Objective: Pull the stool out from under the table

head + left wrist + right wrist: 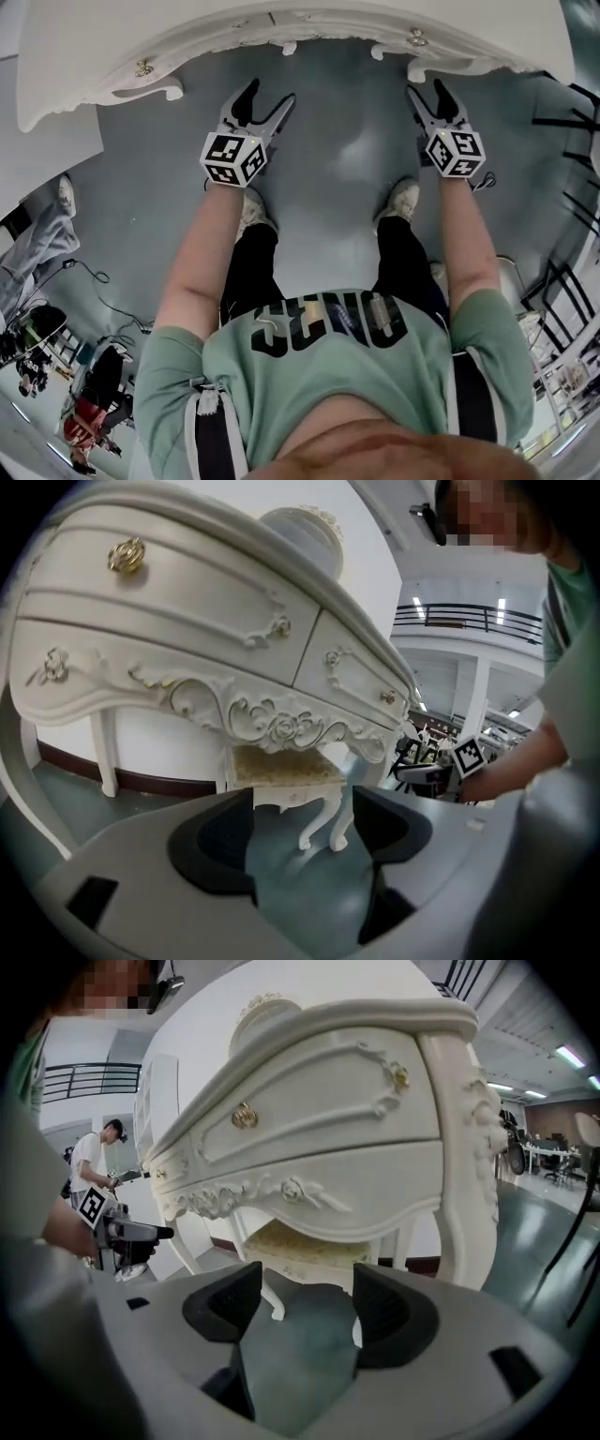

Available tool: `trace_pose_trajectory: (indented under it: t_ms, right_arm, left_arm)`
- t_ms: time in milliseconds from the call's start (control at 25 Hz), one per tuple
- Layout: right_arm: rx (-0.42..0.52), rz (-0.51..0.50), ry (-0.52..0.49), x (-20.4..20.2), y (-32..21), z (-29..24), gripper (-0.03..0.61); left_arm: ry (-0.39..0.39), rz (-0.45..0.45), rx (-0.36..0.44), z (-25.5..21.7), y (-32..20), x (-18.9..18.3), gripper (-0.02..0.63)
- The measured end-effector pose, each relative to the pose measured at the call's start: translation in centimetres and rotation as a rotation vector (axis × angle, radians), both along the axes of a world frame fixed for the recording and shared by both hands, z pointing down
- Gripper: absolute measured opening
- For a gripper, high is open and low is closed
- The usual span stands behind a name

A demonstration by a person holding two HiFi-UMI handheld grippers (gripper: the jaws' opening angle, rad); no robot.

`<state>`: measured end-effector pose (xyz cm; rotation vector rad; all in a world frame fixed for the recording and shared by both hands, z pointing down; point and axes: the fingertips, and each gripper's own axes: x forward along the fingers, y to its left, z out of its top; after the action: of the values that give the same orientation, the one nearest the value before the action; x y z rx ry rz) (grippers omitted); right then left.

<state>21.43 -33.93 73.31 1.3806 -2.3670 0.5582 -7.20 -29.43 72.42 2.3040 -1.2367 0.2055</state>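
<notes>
While the big white table fills the top of my head view, the little stool sits tucked under it, its gold seat just below the curly carved edge. I have not grabbed it yet, so I think the whole pull is left to do. My left gripper and right gripper hang over the grey floor near the table, both with jaws spread wide and holding nothing.
</notes>
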Motion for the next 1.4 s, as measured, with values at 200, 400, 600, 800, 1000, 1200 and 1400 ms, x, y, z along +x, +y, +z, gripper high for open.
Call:
trace_pose_trajectory:
  t_ms: [200,400,600,800,1000,1200,1400]
  right_arm:
    - [-0.034,0.026,0.016,1.2,-1.0,6.1,0.285]
    - [-0.027,0.009,0.027,1.2,-2.5,9.8,0.285]
    - [-0.012,-0.009,0.048,1.1,-4.7,12.5,0.285]
    - [0.003,-0.001,0.077,1.6,-7.4,14.7,0.285]
    - [-0.012,0.048,0.099,2.6,-10.4,17.3,0.285]
    - [-0.016,0.100,0.092,2.6,-13.1,18.7,0.287]
    - [-0.004,0.095,0.097,2.2,-14.3,19.1,0.289]
  left_arm:
    - [-0.009,-0.034,-0.021,5.9,-1.4,-0.7,0.324]
    - [-0.023,-0.053,-0.020,10.2,-3.1,-0.8,0.324]
    - [-0.050,-0.059,-0.013,13.7,-5.3,-0.5,0.324]
    - [-0.095,-0.071,-0.009,17.2,-8.2,-0.5,0.324]
    - [-0.151,-0.097,0.000,19.2,-12.2,-0.8,0.324]
    - [-0.200,-0.066,0.021,20.1,-15.3,0.4,0.324]
    - [-0.232,-0.085,0.028,20.7,-17.4,0.7,0.324]
